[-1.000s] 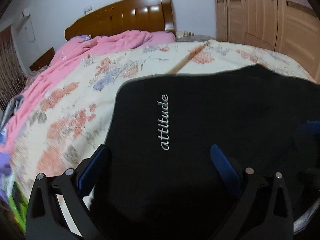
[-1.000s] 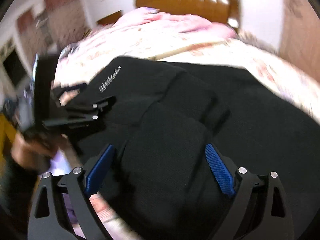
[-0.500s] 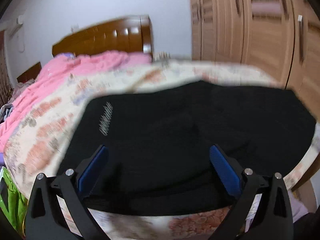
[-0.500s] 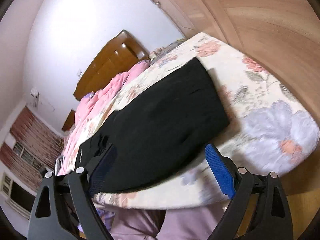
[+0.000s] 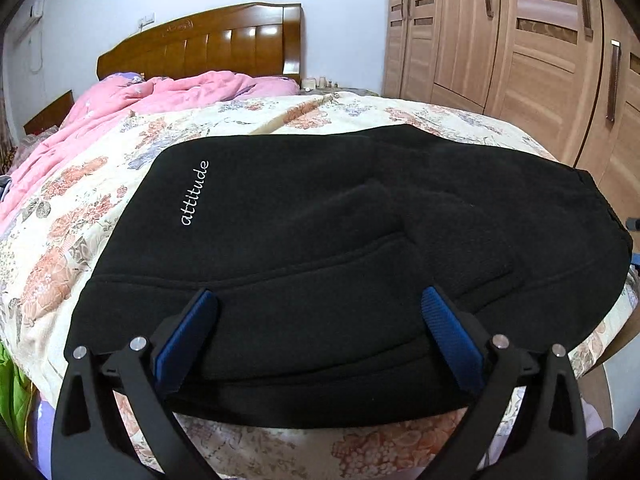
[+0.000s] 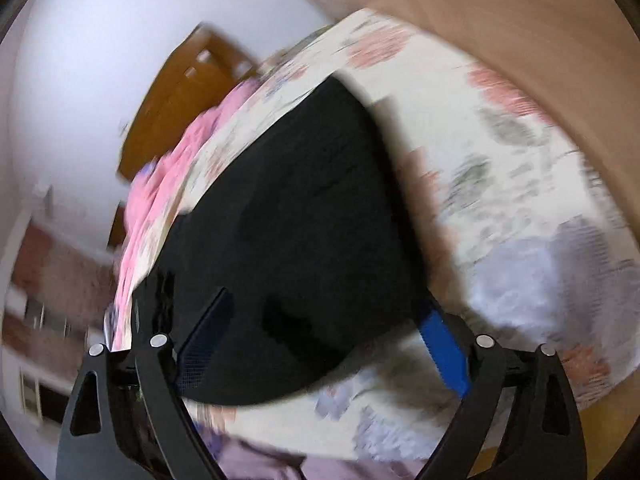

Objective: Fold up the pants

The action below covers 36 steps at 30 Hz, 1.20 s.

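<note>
Black fleece pants (image 5: 340, 232) laid flat on the floral bedspread (image 5: 80, 208) — long axis running left to right across the near edge. Left gripper (image 5: 320, 336) spread wide, empty, poised above the near hem. Right gripper (image 6: 324, 340) likewise wide, empty — off the right-hand end, view blurred.

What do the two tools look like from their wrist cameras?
The left tool and the right tool look alike: two matte black, angular finger arms with triangular cut-outs and silver round pins at the joints. Each finger carries a long, ribbed blue pad on its inner face. No cables, markings or sleeves show.
</note>
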Motion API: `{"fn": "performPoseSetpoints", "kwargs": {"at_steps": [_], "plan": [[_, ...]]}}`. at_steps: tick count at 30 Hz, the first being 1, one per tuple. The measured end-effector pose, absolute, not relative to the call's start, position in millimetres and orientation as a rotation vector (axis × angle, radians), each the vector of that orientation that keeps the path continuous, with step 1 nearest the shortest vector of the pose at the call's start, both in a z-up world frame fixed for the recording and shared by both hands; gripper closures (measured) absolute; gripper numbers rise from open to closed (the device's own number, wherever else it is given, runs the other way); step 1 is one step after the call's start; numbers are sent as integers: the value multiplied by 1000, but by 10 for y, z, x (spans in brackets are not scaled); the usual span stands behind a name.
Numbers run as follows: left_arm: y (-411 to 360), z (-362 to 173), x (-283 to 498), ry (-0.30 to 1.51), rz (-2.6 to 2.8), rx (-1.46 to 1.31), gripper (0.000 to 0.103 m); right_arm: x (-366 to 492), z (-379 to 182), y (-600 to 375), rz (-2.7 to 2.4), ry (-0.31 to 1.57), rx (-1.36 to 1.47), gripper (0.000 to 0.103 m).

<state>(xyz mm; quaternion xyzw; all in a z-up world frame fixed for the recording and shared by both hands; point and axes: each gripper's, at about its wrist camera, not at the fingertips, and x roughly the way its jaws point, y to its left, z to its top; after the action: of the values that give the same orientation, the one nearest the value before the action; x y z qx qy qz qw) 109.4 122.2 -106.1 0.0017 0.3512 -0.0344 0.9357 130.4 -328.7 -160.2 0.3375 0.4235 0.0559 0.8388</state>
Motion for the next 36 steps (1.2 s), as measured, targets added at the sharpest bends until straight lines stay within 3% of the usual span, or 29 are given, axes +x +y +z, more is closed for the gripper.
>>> {"fn": "performPoseSetpoints", "kwargs": {"at_steps": [6, 12, 16, 20, 26, 29, 30, 32, 34, 36], "plan": [[1237, -1037, 1120, 715, -73, 2, 1, 1353, -1545, -3245, 134, 935, 618, 12], [1245, -1036, 1118, 715, -73, 0, 1, 1351, -1577, -3365, 239, 961, 644, 16], [1249, -1036, 1117, 714, -72, -1, 1, 1404, -1539, -3275, 211, 962, 606, 9], [1250, -1040, 1109, 714, -72, -1, 1, 1448, -1639, -3437, 207, 832, 774, 19], [1244, -1037, 1108, 711, -70, -4, 1, 1503, -1577, -3101, 393, 979, 600, 22], [1241, -1036, 1112, 711, -67, -4, 1, 1566, -1641, -3250, 376, 925, 705, 29], [1239, -1028, 1120, 715, -67, -4, 1, 1596, -1670, -3318, 352, 898, 754, 37], [1246, -1026, 1123, 724, -71, -6, 1, 1626, -1682, -3330, 322, 875, 771, 43], [1264, -962, 1120, 759, -68, -30, 1, 1583, -1647, -3279, 283, 856, 719, 60], [1251, -785, 1072, 757, -74, -42, 2, 1539, -1611, -3244, 271, 825, 689, 64]]}}
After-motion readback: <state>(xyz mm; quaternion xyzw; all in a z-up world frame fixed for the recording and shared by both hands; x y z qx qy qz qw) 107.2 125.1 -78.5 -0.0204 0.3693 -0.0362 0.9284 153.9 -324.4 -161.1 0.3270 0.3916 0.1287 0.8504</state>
